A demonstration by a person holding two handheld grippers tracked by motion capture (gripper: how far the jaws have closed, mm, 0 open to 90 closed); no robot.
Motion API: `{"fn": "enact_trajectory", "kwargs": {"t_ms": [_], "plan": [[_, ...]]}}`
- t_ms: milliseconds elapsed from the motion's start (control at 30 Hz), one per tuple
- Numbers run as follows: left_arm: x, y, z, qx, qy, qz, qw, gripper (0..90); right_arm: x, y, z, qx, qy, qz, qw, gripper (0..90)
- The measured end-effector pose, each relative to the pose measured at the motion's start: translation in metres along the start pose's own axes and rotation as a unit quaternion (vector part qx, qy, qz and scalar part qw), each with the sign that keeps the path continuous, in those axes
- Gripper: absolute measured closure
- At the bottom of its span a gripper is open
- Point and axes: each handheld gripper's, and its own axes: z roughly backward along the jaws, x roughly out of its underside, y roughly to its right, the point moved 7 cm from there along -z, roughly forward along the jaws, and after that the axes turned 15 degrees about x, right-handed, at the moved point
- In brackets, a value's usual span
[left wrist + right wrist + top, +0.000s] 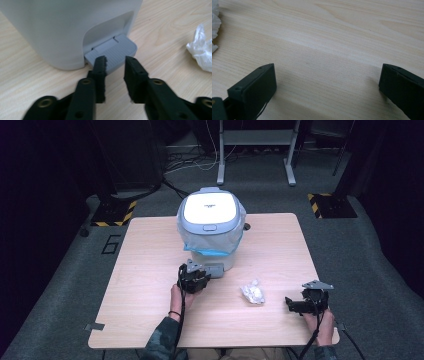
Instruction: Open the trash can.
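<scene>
A white pedal bin with a blue-edged liner bag stands at the table's far middle. Its grey foot pedal sticks out from the base toward me. My left gripper is at the pedal's front edge, jaws close together with a narrow gap; the tips overlap the pedal's top, and nothing is squeezed between them. In the high view, the left gripper sits right in front of the bin. My right gripper is wide open just above bare wood, at the table's near right.
A crumpled wad of white plastic lies on the wooden table between the two grippers; the wad is to the right of the pedal. Beyond the table there are dark floor, cables and metal stand legs.
</scene>
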Motion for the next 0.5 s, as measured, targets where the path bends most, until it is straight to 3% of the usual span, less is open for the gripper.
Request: {"fn": "enact_trajectory", "kwargs": {"t_ms": [33, 133, 233, 500], "plan": [[-0.002, 0.000, 0.000, 0.001, 0.005, -0.004, 1.0000, 84.1, 0.000, 0.000, 0.000, 0.000, 0.000, 0.000, 1.0000, 0.5], [-0.005, 0.000, -0.002, 0.002, 0.019, -0.007, 0.9998, 89.7, 0.000, 0.000, 0.000, 0.001, 0.000, 0.000, 1.0000, 0.6], [-0.007, 0.000, -0.007, 0.004, 0.026, -0.023, 0.9994, 89.9, 0.000, 0.001, 0.000, 0.002, 0.000, 0.000, 1.0000, 0.7], [-0.005, -0.002, -0.022, -0.003, 0.030, -0.015, 0.9994, 89.9, 0.000, 0.000, 0.000, 0.002, 0.000, -0.002, 1.0000, 1.0]]}}
